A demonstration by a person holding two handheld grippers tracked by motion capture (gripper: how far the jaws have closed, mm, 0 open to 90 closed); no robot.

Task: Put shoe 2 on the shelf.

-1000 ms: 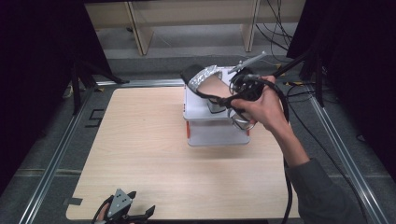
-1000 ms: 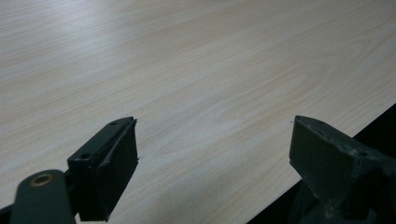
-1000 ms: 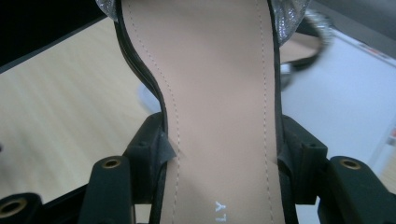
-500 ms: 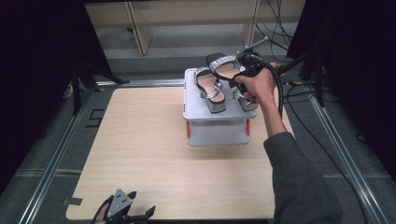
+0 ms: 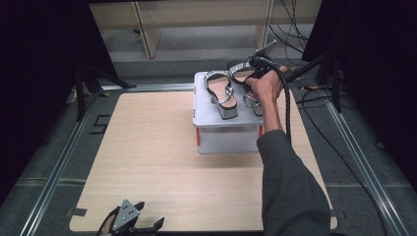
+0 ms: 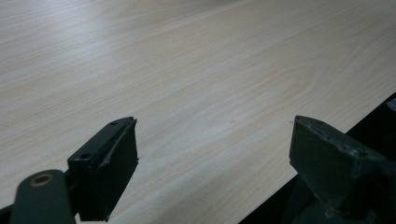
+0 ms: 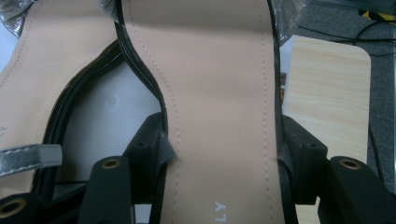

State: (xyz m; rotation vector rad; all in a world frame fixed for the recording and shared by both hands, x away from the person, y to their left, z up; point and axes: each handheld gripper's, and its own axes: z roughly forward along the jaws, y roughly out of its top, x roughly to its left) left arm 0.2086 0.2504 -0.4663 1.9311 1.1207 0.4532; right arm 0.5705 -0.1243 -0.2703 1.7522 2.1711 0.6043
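Note:
Two black-edged sandals with tan insoles and silver straps stand side by side on a grey box (image 5: 228,137). The left sandal (image 5: 221,93) stands free. My right gripper (image 5: 253,66) is shut on the right sandal (image 5: 242,73), at the box's far right corner. In the right gripper view its jaws (image 7: 219,135) press on both edges of that sandal's insole (image 7: 215,70), with the other sandal (image 7: 42,70) at the left and the box top (image 7: 107,112) beneath. My left gripper (image 5: 147,223) rests open at the table's near edge; its jaws (image 6: 215,149) hold nothing over the wooden table (image 6: 187,70).
The box sits at the far right of the light wooden table (image 5: 147,147). Metal rails (image 5: 54,172) run along both sides of the table. Cables (image 5: 344,157) trail on the floor at the right, and shelf legs (image 5: 147,29) stand behind.
The right hand has carried its sandal away from me and down, from above the box's middle to a place beside the other sandal. The left gripper has not moved.

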